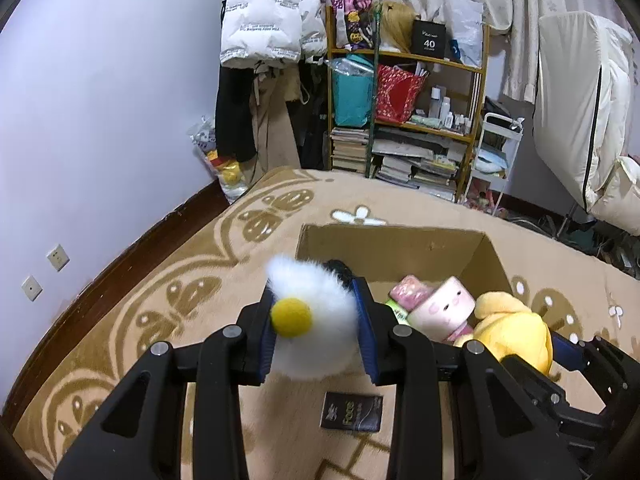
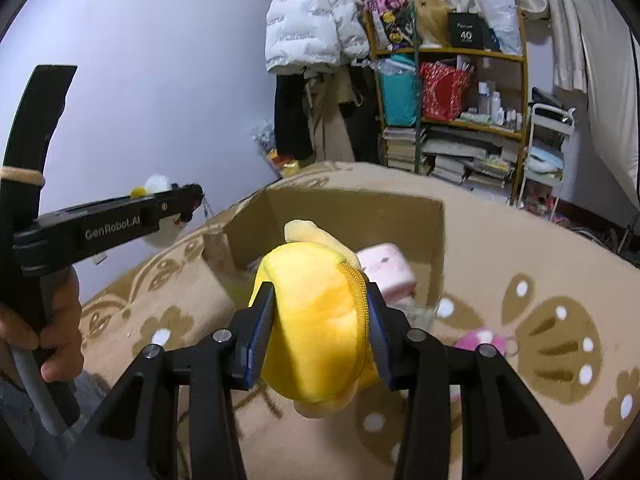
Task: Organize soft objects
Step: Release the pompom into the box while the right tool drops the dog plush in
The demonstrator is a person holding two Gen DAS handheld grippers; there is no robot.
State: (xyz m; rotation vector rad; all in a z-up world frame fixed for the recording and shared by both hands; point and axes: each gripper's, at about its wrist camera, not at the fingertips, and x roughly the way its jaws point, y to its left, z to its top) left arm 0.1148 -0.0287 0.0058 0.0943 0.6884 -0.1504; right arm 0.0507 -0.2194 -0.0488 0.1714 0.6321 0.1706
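Open cardboard box (image 1: 400, 248) on patterned carpet (image 1: 160, 280) holds a pink plush (image 1: 444, 308). Left gripper (image 1: 316, 332) clamps white fluffy toy (image 1: 316, 312); right gripper (image 2: 320, 332) clamps yellow plush (image 2: 316, 332), both angled downward above the box.

Even indoor light, fisheye-warped edges, slight blur.

Both fisheye views ride on a hand-held gripper, looking forward and downward along its fingers. Left wrist view: sits close above the open brown cardboard box (image 1: 394, 246) on the beige patterned carpet (image 1: 160, 280). Right wrist view: same facing, just to the right, near the box (image 2: 356, 210). Shared: box, carpet (image 2: 520, 256), cluttered yellow-framed shelf (image 1: 408, 56) (image 2: 448, 52) at the back, pale wall (image 1: 100, 100) (image 2: 160, 80).
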